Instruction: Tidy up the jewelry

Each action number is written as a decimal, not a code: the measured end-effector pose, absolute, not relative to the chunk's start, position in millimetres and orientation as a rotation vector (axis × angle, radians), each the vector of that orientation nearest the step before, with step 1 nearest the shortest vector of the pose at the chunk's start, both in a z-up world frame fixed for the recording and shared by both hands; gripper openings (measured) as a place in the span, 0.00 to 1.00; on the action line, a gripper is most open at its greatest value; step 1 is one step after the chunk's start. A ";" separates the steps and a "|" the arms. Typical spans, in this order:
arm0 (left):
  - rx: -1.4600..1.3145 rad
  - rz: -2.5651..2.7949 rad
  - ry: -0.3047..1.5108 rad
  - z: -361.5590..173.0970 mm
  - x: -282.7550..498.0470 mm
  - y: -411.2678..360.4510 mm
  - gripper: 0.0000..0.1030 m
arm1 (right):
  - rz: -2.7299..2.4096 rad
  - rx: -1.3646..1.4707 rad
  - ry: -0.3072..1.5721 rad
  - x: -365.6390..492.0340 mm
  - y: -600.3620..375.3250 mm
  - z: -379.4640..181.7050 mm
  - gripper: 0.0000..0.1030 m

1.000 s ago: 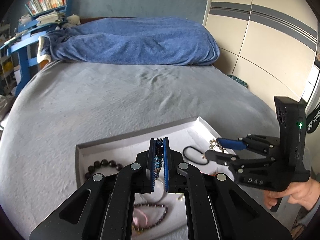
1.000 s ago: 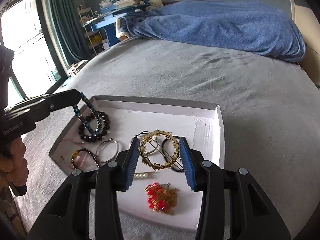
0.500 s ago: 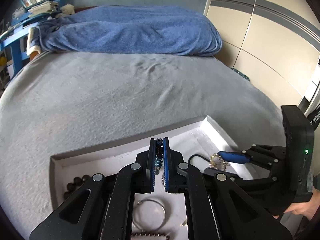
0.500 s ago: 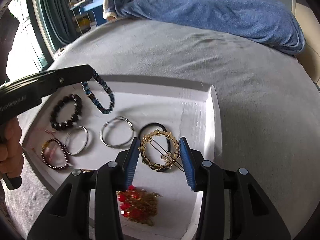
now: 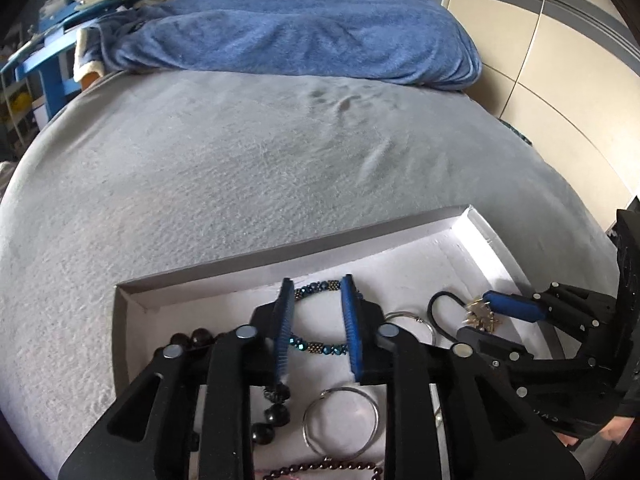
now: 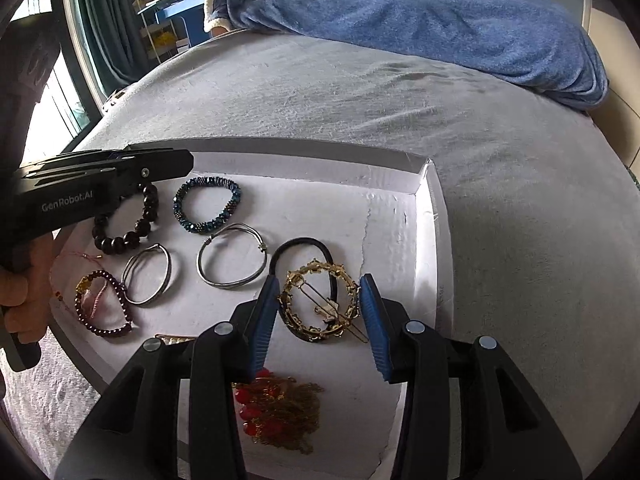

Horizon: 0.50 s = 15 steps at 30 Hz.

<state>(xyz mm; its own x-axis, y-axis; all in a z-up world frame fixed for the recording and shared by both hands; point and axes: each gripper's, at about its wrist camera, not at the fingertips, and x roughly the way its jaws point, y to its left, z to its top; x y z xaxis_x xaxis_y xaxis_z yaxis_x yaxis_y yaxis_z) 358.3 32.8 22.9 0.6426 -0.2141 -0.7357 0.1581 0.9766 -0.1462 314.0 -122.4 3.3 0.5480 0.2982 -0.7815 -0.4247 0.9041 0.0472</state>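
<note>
On the grey bed [image 6: 400, 92], the white tray [image 6: 434, 240] is carrying your gold hoop clip [image 6: 320, 300] near its right edge: light, rigid, spiky, and your right gripper [image 6: 316, 320] is pinching its rim, while your left gripper [image 5: 316, 328], jaws just opening, is releasing the limp blue bead bracelet [image 6: 208, 210] toward the far edge.

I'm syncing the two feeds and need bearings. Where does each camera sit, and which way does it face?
Left wrist: on the left gripper, looking down over the blue beaded bracelet in the white tray; the right gripper enters at right.
Right wrist: on the right gripper, over the gold hair clip; the left gripper and a hand show at left.
Shared: tray, bracelet, grey bed.
</note>
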 end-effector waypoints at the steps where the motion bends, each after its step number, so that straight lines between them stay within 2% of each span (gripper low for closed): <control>1: -0.075 -0.215 0.839 24.5 356.0 34.0 0.30 | 0.434 -0.154 0.884 312.3 -122.0 6.4 0.42; 4: -0.081 -0.203 0.812 30.8 348.5 37.9 0.41 | 0.437 -0.148 0.848 307.6 -122.9 15.5 0.51; 6: -0.076 -0.187 0.791 36.4 341.7 39.6 0.43 | 0.440 -0.139 0.836 305.4 -123.9 20.4 0.51; 7: -0.073 -0.180 0.784 38.7 338.5 40.1 0.55 | 0.443 -0.133 0.827 303.7 -124.6 23.4 0.51; 9: -0.070 -0.154 0.751 44.6 328.4 43.3 0.69 | 0.446 -0.125 0.812 300.3 -126.7 28.4 0.51; 11: -0.063 -0.143 0.730 49.5 319.1 45.4 0.72 | 0.447 -0.114 0.801 296.0 -128.4 32.2 0.54; 13: -0.057 -0.126 0.725 52.5 309.3 46.6 0.79 | 0.453 -0.099 0.786 289.7 -130.7 37.0 0.56; 15: -0.052 -0.122 0.717 54.5 299.4 46.2 0.80 | 0.456 -0.096 0.769 283.1 -132.1 41.2 0.58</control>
